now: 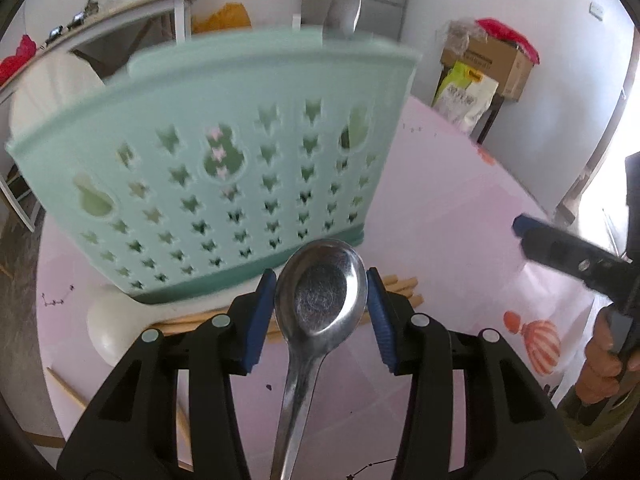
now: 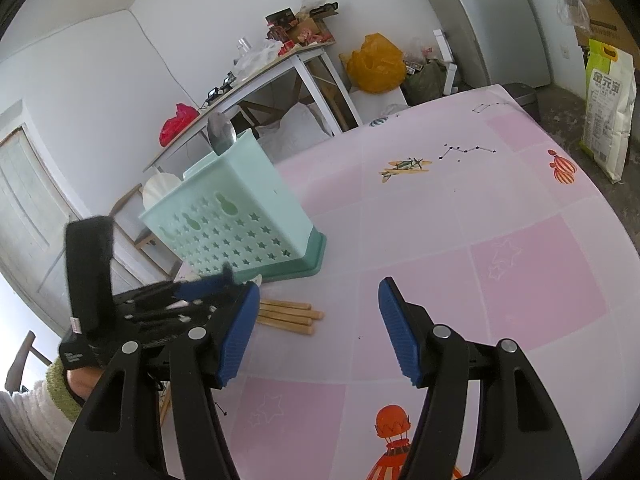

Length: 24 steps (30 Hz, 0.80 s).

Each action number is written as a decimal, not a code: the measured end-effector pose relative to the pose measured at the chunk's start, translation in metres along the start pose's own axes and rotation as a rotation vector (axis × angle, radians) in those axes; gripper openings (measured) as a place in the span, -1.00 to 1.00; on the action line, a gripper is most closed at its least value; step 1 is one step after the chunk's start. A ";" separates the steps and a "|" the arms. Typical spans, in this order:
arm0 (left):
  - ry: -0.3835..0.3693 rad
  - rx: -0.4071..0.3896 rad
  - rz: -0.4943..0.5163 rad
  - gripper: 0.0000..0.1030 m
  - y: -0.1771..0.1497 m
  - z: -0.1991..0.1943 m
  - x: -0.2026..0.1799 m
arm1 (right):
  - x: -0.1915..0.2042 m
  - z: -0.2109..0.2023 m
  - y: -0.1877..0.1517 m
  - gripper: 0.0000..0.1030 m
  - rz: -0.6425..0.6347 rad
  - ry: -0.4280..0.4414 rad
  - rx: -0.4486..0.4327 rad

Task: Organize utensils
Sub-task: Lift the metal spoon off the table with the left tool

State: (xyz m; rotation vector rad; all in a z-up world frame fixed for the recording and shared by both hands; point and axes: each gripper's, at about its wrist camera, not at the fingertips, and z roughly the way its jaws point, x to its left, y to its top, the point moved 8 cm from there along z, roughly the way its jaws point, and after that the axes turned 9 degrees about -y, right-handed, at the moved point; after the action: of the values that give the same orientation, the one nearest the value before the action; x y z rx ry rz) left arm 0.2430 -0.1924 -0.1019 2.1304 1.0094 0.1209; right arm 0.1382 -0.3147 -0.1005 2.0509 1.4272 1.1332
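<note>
Left gripper pinches a steel spoon by its polished oval bowl, just before the perforated mint plastic basket (star cut-outs). Right gripper is spread, empty, above the pink counter, near round wooden chopsticks.

Both the left tool and the right tool are showing black plastic arms, round silver rivets and ribbed blue pads. The person is wearing a white ribbed sleeve with a green cuff.
</note>
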 end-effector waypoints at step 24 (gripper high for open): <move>-0.047 -0.498 -0.216 -0.17 0.020 -0.162 0.032 | 0.029 -0.008 0.007 0.17 -0.095 -0.028 -0.013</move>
State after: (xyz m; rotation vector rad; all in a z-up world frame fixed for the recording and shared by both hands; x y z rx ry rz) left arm 0.2156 -0.0807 0.0187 1.5599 1.0477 0.1928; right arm 0.1405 -0.2919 -0.0790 1.9603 1.4828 1.0682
